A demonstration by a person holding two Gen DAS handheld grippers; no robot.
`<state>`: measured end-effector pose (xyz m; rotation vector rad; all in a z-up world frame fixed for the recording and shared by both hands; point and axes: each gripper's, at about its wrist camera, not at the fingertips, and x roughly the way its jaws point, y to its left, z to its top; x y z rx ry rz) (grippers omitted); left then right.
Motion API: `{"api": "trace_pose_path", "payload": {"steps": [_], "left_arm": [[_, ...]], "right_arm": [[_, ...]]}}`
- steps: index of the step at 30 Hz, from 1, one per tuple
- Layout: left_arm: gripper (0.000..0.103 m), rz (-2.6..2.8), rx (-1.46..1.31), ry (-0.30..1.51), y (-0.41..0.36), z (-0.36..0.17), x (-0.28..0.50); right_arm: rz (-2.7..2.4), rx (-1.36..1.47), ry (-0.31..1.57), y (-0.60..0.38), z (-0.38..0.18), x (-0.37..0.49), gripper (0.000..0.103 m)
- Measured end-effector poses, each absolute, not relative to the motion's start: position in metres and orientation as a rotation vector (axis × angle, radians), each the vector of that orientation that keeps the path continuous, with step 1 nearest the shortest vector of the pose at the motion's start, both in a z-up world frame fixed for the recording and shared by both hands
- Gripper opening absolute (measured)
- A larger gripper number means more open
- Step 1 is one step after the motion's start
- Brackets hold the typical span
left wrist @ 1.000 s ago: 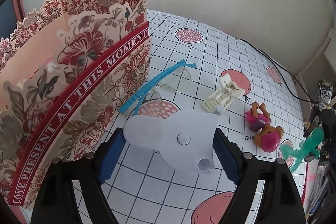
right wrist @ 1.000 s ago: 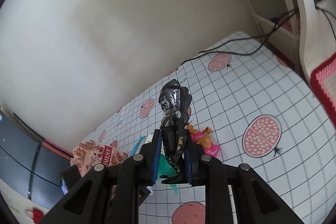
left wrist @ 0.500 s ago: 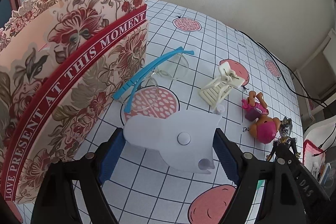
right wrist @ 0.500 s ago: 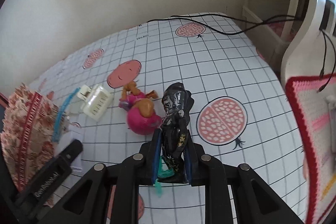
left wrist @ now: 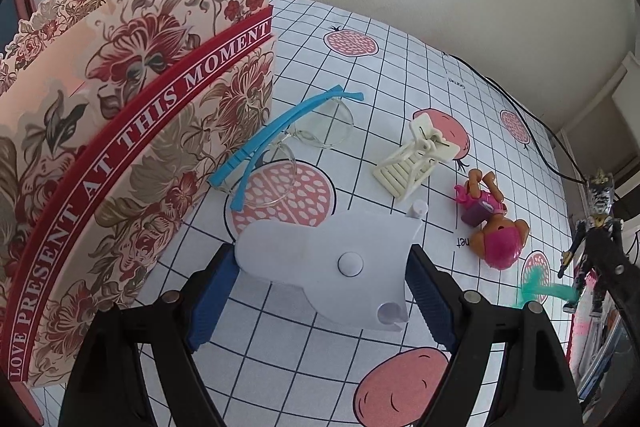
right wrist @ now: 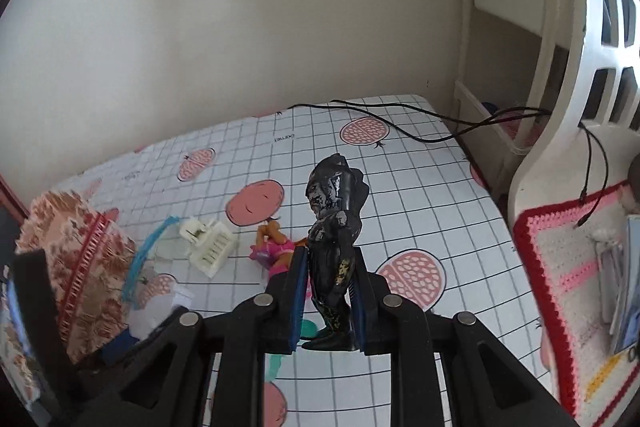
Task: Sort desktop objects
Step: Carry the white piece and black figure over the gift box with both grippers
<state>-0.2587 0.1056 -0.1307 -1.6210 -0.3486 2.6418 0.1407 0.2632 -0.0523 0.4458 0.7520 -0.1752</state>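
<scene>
Gripping a dark, weathered plastic action figure (right wrist: 334,255) by its legs, the right gripper (right wrist: 326,311) holds the toy upright between closed blue pads, head standing well above the jaws, over the grid-printed tablecloth with pink fruit motifs (right wrist: 420,195). The left gripper (left wrist: 320,291) spans a flat white plastic pouch with a round snap (left wrist: 332,263), its jaws wide and each pad touching an edge. Beyond the left jaws, just to their left, stands the floral pink paper gift bag with a red band (left wrist: 132,131), the likely sorting container. Doing this step well probably means carrying the figure level, keeping the pinch low and firm so it cannot pivot, clearing the bag's scalloped rim before release, and avoiding the pink-haired doll (left wrist: 496,231) lying beyond the right jaw.
</scene>
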Motion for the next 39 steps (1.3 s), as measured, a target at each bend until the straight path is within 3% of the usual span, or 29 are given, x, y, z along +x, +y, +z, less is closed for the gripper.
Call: {"api": "trace_pose_path", "payload": {"steps": [5,11,20,26,39], "left_arm": [[0.084,2.628,-1.629,-0.369,0.103,-0.131,-0.259],[0.084,2.622,-1.6,-0.38,0.103,-0.122,-0.26],[0.084,2.621,-1.369,-0.427,0.104,-0.052,-0.247],[0.084,2.642,-1.246,-0.447,0.094,-0.01,-0.235],[0.084,2.789,-1.205,-0.641,0.003,0.017,-0.225]], "right_arm": [[-0.213,0.369,0.812,0.271,-0.062,0.147,0.021],[-0.159,0.546,0.784,0.264,-0.063,0.14,0.021],[-0.141,0.561,0.535,0.268,0.016,0.106,0.021],[-0.128,0.549,0.479,0.276,0.043,0.096,0.021],[0.041,0.56,0.506,0.333,0.047,0.11,0.021]]}}
